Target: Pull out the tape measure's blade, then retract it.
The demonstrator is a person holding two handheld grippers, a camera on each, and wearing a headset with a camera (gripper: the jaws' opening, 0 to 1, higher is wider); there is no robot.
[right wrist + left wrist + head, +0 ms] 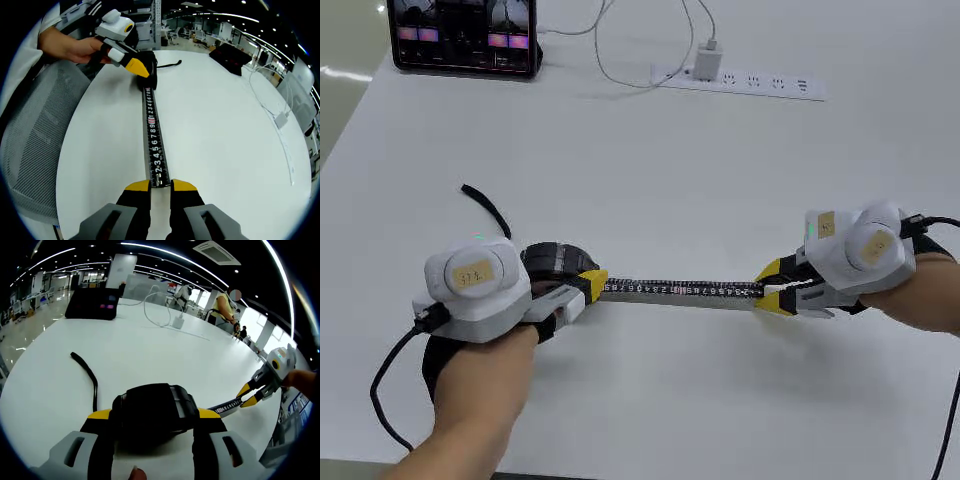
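Observation:
The black tape measure case (557, 262) sits on the white table, and my left gripper (588, 288) is shut on it; in the left gripper view the case (152, 410) sits between the yellow-tipped jaws. Its blade (680, 289) is pulled out to the right, printed side up. My right gripper (775, 287) is shut on the blade's end; the right gripper view has the blade (152, 142) running from the jaws away to the case (149, 65). A black wrist strap (486, 208) trails from the case toward the far left.
A dark tablet (466, 35) stands at the table's far left. A white power strip (740, 80) with a plugged charger (708, 60) and cable lies at the back. A grey mesh chair (35, 140) stands beside the table in the right gripper view.

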